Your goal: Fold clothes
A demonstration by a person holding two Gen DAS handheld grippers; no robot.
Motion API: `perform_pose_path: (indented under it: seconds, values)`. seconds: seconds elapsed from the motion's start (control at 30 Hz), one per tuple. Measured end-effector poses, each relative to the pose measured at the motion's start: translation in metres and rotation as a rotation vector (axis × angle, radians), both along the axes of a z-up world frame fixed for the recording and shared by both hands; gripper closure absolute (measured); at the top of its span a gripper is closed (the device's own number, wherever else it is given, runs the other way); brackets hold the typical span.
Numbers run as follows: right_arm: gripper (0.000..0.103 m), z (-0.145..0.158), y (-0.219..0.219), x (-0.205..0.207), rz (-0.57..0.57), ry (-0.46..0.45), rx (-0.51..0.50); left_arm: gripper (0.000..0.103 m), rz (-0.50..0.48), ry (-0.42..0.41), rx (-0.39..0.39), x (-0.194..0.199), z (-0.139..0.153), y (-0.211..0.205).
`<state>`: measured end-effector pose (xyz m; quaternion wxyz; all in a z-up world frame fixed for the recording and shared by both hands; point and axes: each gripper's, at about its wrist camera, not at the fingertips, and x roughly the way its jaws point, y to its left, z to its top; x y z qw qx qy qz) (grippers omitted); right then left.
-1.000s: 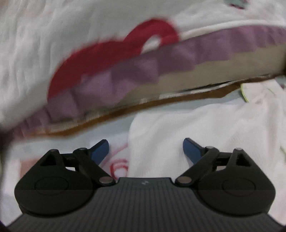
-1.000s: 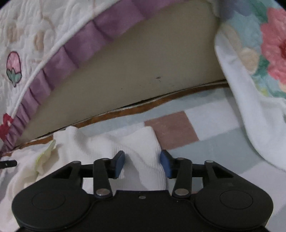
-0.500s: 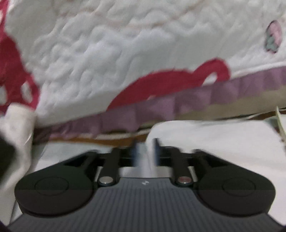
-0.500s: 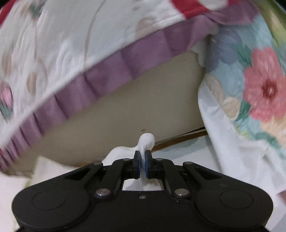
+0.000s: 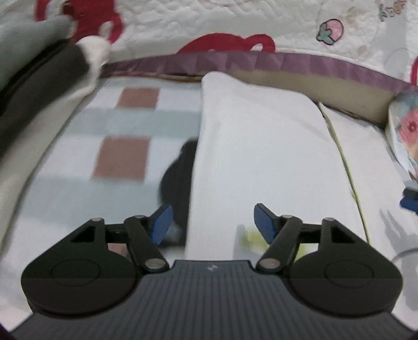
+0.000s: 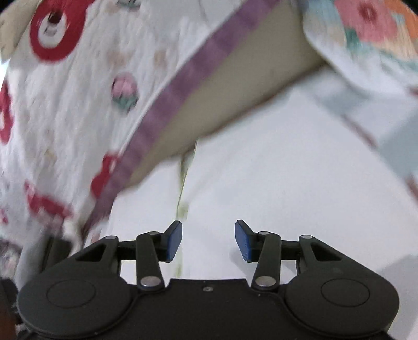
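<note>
- A quilted white cover (image 5: 235,23) with red shapes, a strawberry print and a purple ruffled hem (image 5: 300,61) filled the back of both wrist views, with a beige panel (image 5: 326,86) showing below the hem.
- A checked sheet (image 5: 109,130) of pale blue, white and brown squares lay beneath it as the working surface.
- The white garment (image 5: 261,146) lay flat on that sheet, folded over, its straight left edge running from the hem toward the left gripper; a thin yellow-green trim line (image 5: 347,167) ran down its right part.
- A floral cloth (image 5: 407,130) sat at the far right, beside the garment.
- The left gripper (image 5: 211,223) hovered over the garment's near edge; its jaws had just been opening, stood well apart and held nothing.
- The right gripper (image 6: 208,240) hung above the white fabric near the trim line, its jaws likewise just opened, wide and empty.
- The right view was blurred.
</note>
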<state>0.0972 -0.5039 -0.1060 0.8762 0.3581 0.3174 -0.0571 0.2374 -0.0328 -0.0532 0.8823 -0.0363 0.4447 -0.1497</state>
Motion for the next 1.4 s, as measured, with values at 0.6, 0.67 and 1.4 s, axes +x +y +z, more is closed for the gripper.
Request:
perform_pose_path:
  seconds: [0.6,0.67,1.4]
  values:
    - [0.047,0.132,0.046,-0.217,0.080,-0.075,0.075,0.014,0.011,-0.082,-0.078,-0.173,0.099,0.025]
    - [0.047,0.138,0.053,-0.238,0.098,-0.086,0.040,0.014,-0.080,-0.103,-0.094,-0.186,0.112,0.007]
    - [0.045,0.074,0.049,-0.237,0.317,0.079,0.116,0.070,-0.561,0.027,0.139,-0.260,0.080,-0.155]
